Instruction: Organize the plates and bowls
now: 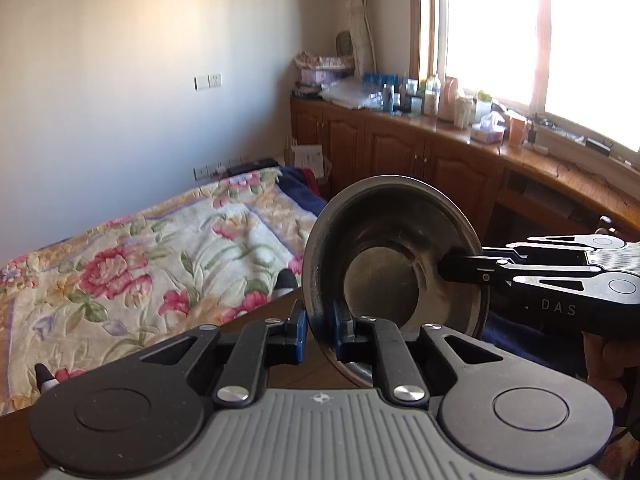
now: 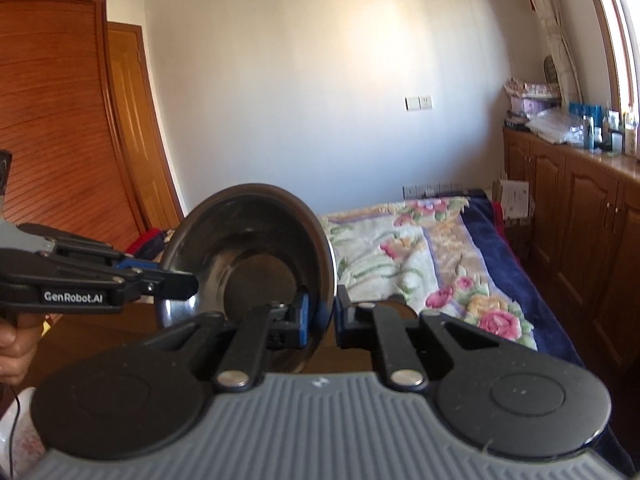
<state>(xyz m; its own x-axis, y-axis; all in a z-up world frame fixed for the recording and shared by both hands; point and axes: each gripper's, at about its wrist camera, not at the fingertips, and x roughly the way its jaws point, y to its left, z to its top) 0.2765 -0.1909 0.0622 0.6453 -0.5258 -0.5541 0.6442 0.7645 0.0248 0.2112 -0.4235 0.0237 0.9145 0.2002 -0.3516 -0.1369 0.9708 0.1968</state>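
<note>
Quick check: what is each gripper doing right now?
Left gripper: shut on the rim of the metal bowl, which is tipped on edge.
Right gripper: shut on the same bowl's rim at another spot.

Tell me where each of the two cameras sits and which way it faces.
Left wrist: on the left gripper, facing the bed, cabinets and window; its own fingers pinch the metal bowl rim; the right gripper enters from the right, with part of a hand.
Right wrist: on the right gripper, facing the wall, bed and wooden doors; the left gripper enters from the left, with a hand below it.
Shared: the same bowl, held tilted on edge by both grippers, and the floral bed.
</note>
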